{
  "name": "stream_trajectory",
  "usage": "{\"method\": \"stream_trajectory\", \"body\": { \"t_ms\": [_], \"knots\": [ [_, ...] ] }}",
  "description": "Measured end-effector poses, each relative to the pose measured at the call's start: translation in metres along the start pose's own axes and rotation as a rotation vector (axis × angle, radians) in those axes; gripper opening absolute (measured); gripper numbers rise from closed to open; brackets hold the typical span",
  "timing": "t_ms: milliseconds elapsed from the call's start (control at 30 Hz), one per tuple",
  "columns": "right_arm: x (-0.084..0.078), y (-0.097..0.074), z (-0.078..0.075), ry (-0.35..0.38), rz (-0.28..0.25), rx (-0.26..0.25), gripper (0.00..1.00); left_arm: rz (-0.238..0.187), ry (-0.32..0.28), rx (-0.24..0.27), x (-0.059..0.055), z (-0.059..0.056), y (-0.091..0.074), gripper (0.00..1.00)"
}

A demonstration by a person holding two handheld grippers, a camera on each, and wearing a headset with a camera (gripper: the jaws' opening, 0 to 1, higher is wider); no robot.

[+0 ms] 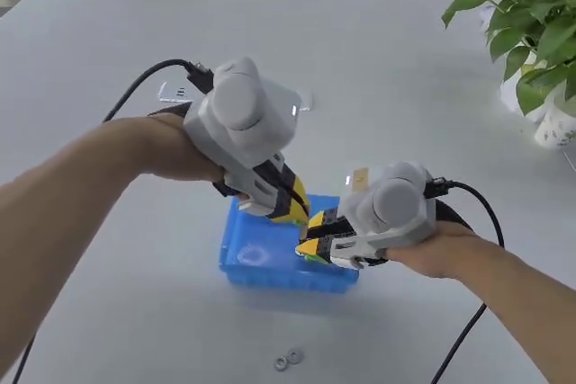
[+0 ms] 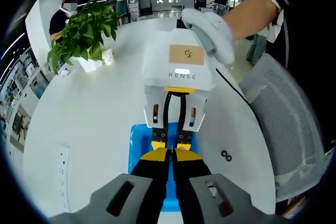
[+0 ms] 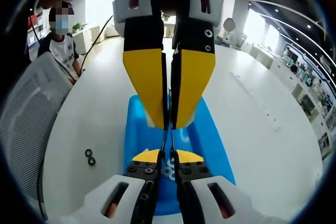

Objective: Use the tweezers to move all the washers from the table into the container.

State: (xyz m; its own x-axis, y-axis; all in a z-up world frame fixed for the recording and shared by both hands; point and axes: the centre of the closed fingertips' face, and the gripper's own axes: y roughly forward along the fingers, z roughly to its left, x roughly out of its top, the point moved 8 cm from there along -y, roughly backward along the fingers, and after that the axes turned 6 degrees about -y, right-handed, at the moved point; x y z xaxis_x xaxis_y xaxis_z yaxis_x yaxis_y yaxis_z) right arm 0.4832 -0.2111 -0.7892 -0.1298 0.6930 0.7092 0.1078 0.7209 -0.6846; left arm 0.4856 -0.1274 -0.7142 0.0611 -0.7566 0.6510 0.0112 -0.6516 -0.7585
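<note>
The blue container sits on the white table. Both grippers meet tip to tip just above it. My left gripper points down from the upper left, and my right gripper comes in from the right. In the right gripper view the left gripper has its yellow fingers pressed on thin dark tweezers, which run down into my right gripper, also shut on them. The left gripper faces the right gripper over the container. Two washers lie on the table in front of the container, also the washers and washers.
A potted plant stands at the table's far right edge. A small clear object lies behind the left gripper. Cables trail from both grippers. A mesh office chair stands beside the table.
</note>
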Motion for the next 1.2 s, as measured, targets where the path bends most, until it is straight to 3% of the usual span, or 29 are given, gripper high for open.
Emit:
{"method": "stream_trajectory", "body": {
  "t_ms": [500,1200],
  "knots": [
    [0.021,-0.018,0.008,-0.017,-0.027,-0.020,0.11,-0.012,0.007,0.015,0.012,-0.014,-0.022,0.06],
    [0.042,-0.036,0.036,-0.047,-0.043,-0.046,0.11,-0.009,0.030,0.041,0.027,-0.050,-0.041,0.06]
  ]
}}
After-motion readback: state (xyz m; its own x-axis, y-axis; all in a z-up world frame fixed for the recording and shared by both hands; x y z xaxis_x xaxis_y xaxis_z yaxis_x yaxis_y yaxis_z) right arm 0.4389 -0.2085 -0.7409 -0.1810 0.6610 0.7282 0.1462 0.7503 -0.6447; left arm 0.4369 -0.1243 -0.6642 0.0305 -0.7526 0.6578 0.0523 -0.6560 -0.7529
